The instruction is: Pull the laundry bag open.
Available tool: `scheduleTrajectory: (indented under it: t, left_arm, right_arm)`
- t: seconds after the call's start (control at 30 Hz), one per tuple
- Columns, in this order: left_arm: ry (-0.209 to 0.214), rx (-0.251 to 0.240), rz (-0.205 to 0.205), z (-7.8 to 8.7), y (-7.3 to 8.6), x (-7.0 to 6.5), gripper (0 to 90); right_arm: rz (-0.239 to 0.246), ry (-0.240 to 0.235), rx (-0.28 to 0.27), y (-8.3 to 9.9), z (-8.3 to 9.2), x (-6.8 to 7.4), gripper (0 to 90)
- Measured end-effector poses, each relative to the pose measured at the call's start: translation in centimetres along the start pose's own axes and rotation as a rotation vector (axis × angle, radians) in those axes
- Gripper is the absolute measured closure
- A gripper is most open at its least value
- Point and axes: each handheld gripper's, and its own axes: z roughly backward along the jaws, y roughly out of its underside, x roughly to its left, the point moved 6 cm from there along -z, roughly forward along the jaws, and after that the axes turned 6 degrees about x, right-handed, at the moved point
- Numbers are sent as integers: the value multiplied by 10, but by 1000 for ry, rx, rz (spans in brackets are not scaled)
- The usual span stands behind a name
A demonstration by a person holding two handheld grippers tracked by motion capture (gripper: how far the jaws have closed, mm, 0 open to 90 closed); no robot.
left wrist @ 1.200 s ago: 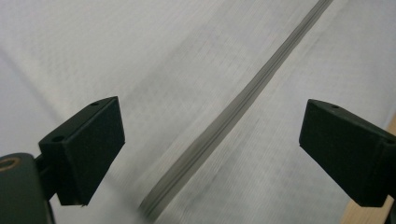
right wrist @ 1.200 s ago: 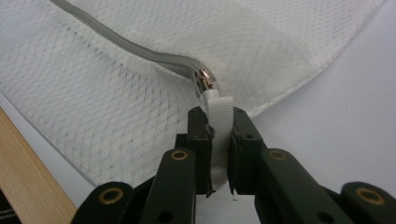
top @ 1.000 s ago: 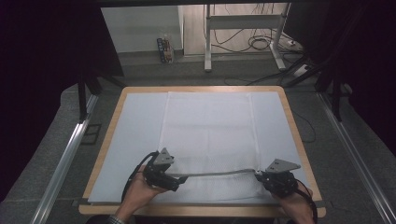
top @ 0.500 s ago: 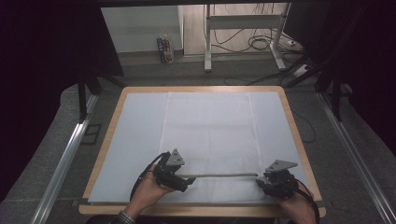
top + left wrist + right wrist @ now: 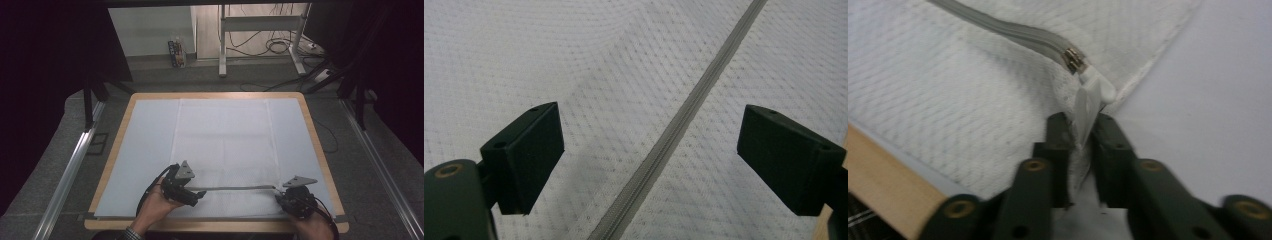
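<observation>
White mesh bag, grey zip, black grippers

The bag [image 5: 225, 145] is white with a fine diamond-dotted weave; its zip [image 5: 235, 188] is grey with a white pull [image 5: 1090, 102]. It lies on a pale blue-white sheet [image 5: 145, 150] over a light wooden table [image 5: 320, 150].

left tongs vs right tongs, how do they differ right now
The left tongs stand wide open above the grey zipper, touching nothing; the right tongs have just closed, pinching the white zipper pull. The left tongs sit over the zipper's run, the right tongs at the mesh bag's corner. Both have black jaws and hover near the table's front edge.
</observation>
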Motion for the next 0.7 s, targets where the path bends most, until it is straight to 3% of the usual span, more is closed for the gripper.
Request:
scheduleTrajectory:
  t: [0.07,0.2,0.4,0.7]
  left_arm:
    - [5,-6,0,0,-2,-1,116]
    - [23,-19,-5,1,-9,-2,120]
    - [40,-36,-16,0,-23,-5,127]
    - [107,-40,-52,-23,-76,-13,125]
  right_arm:
    - [36,-31,-10,0,0,1,874]
    - [100,-29,-26,-1,1,1,879]
    - [218,-37,-119,-7,11,4,879]
    - [230,-55,-119,-6,10,2,879]
